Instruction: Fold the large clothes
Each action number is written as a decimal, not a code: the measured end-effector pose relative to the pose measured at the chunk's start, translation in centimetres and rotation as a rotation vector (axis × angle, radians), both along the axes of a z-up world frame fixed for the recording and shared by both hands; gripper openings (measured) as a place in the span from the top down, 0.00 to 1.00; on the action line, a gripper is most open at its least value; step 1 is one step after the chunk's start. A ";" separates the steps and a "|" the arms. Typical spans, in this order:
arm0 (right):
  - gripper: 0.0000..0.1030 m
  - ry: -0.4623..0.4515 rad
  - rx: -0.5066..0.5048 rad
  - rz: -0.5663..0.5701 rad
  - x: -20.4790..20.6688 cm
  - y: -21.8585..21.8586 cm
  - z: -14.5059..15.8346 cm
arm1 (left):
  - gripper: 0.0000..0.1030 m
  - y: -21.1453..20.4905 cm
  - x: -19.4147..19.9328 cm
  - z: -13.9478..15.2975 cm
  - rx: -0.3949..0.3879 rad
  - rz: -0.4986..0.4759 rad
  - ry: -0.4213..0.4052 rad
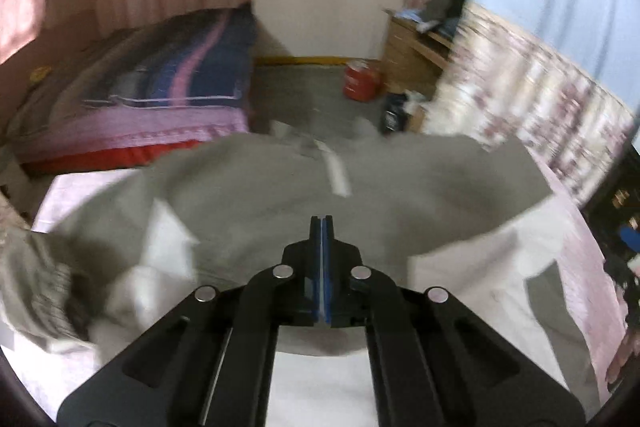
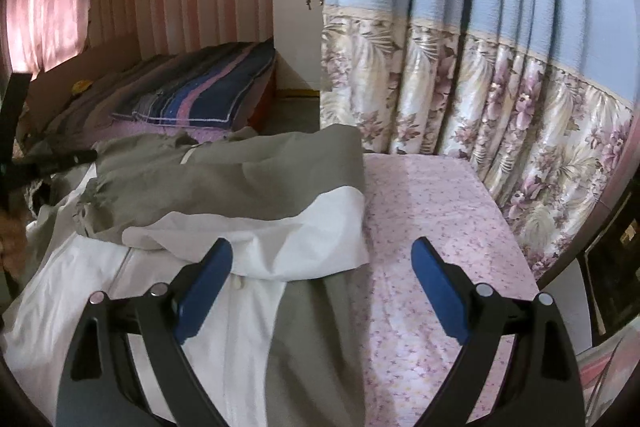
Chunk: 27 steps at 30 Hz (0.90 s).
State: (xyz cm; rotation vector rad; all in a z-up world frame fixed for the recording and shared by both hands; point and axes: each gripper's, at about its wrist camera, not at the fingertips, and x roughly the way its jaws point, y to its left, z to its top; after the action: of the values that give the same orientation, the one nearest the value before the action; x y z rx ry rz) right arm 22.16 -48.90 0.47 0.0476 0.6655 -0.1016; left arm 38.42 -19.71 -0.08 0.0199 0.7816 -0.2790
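A large grey and white jacket (image 2: 224, 187) lies on a pink flowered sheet (image 2: 440, 227), its grey top part folded over the white lower part. In the left wrist view the jacket (image 1: 280, 195) is blurred by motion. My left gripper (image 1: 322, 223) is shut above the grey cloth; I see no cloth between the blue pads. My right gripper (image 2: 322, 255) is open and empty, just above the jacket's right edge, its left finger (image 2: 204, 287) over the white part with the zip.
A flowered and blue curtain (image 2: 500, 67) hangs close on the right. A second bed with a striped quilt (image 2: 200, 83) stands behind. A red canister (image 1: 362, 81) and a wooden desk (image 1: 416, 43) stand on the floor beyond.
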 end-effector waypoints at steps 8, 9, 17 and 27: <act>0.12 0.009 0.019 0.000 0.0 0.1 -0.7 | 0.59 3.7 -2.1 0.5 0.036 0.051 -0.039; 0.12 0.010 0.020 0.004 0.0 0.3 -0.8 | 0.51 5.3 -2.2 1.0 0.053 0.067 -0.053; 0.12 0.022 0.020 0.051 0.7 3.4 -1.5 | 0.16 20.0 -4.2 1.7 0.268 0.296 -0.124; 0.12 0.032 -0.018 0.101 1.4 7.0 -1.4 | 0.05 23.3 -4.3 -0.9 0.273 0.339 -0.095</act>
State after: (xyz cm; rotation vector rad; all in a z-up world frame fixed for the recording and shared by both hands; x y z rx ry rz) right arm 23.55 -41.88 -0.91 -0.0048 0.6982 -0.0113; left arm 34.16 3.61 -0.96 0.1554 0.7102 0.1503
